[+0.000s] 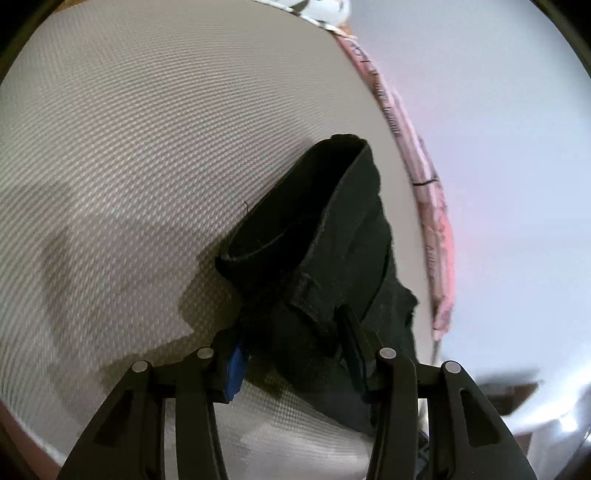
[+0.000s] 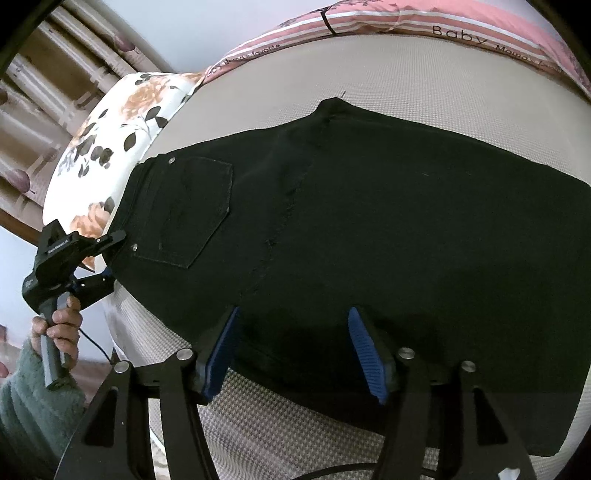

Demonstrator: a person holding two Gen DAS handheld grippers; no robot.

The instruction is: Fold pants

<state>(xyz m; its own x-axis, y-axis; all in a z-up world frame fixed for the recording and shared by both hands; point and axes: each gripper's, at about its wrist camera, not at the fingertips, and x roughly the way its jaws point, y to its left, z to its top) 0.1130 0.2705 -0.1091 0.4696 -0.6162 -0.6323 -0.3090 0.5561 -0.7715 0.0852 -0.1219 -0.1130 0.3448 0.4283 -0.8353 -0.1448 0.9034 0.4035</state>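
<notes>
Right wrist view, nearest: the right gripper [image 2: 293,349] stands with its jaws wide apart, its blue ribbed pads [image 2: 364,354] on either side of the near edge of the black pants [image 2: 369,221]. Whether the pads touch the fabric cannot be told; nothing is clamped between them.

The pants lie spread flat across the beige textured mattress cover [image 2: 295,417], seat side up. A back pocket [image 2: 192,210] with two metal rivets faces the camera, and the centre seam runs diagonally beside it. The waistband is at the left end of the garment.

At that waistband end, the left gripper [image 2: 107,254] reaches the edge of the pants. The person's left hand [image 2: 57,321] grips its handle, with a grey-green fuzzy sleeve [image 2: 33,398] at the wrist.

Beyond the pants, a floral pillow [image 2: 122,129] rests at the left of the bed. A pink striped blanket [image 2: 424,26] printed with lettering lies along the far edge of the mattress. Curtains [image 2: 48,85] hang behind the pillow.

Left wrist view, nearest: the left gripper [image 1: 295,339] is closed on a bunched section of the pants [image 1: 325,251], the waistband with a belt loop sitting between the jaws. The gripped fabric rises off the mattress cover [image 1: 147,147] and casts a shadow on it. Farther off, the pink blanket [image 1: 424,192] borders the mattress, with a plain pale wall [image 1: 498,129] behind.
</notes>
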